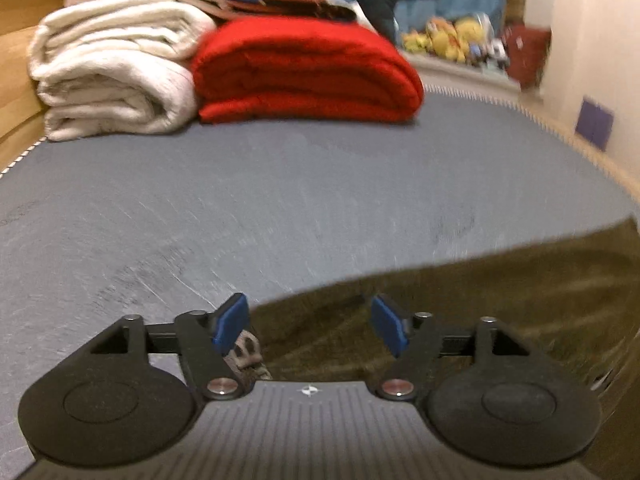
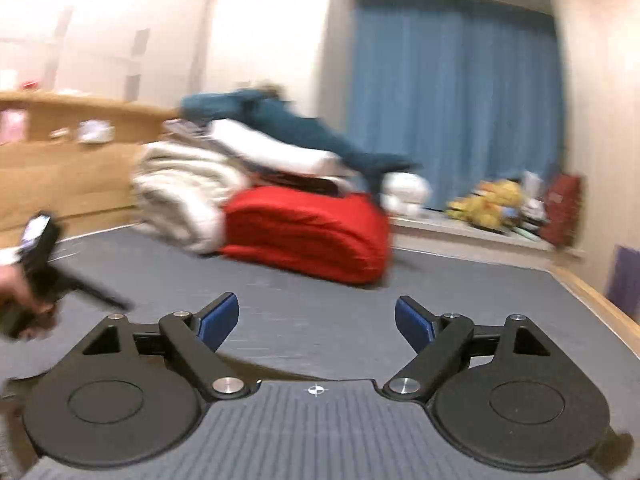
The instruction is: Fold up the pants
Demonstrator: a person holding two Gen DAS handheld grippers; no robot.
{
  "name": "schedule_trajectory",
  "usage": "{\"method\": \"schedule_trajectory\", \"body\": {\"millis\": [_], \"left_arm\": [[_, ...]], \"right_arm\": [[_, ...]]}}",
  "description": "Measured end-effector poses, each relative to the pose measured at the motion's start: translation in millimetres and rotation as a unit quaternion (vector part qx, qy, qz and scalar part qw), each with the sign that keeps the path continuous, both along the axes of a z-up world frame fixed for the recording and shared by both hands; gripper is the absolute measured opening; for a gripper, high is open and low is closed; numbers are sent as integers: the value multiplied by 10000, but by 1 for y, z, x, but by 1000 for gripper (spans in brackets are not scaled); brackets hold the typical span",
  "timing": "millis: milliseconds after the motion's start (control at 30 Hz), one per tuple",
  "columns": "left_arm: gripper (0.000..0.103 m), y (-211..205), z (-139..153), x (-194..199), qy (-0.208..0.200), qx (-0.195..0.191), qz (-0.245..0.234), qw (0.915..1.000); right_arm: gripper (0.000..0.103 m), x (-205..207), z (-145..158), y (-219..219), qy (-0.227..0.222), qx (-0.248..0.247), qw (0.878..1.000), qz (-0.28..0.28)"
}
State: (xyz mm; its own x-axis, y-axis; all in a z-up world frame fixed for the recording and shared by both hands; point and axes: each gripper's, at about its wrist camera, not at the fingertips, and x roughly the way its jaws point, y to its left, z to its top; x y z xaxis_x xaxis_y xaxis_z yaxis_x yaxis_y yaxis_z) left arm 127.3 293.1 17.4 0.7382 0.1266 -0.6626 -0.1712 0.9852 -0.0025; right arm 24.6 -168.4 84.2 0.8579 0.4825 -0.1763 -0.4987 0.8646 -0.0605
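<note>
Left wrist view: the left gripper [image 1: 310,324] hangs with its jaws wide and nothing between them, over the olive pants [image 1: 480,300], which lie on the grey bed [image 1: 280,184] from 6 to 3 o'clock. A red blanket [image 1: 304,68] and a white blanket [image 1: 108,72] sit folded at 12 o'clock. In the right wrist view, the right gripper [image 2: 316,324] is likewise wide and empty above the bed; a hand [image 2: 18,292] shows at 9 o'clock.
</note>
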Motion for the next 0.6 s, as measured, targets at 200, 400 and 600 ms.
{"method": "schedule_trajectory", "body": {"millis": [200, 400, 600], "left_arm": [[83, -8, -28, 31, 10, 368, 30, 9993], [85, -11, -39, 64, -45, 449, -50, 9990], [94, -20, -64, 92, 306, 487, -583, 9966]], "right_arm": [[86, 51, -45, -40, 1314, 189, 9834, -1237], [86, 88, -66, -71, 2064, 639, 9644, -1524], [86, 102, -80, -90, 2476, 928, 9487, -1732]]}}
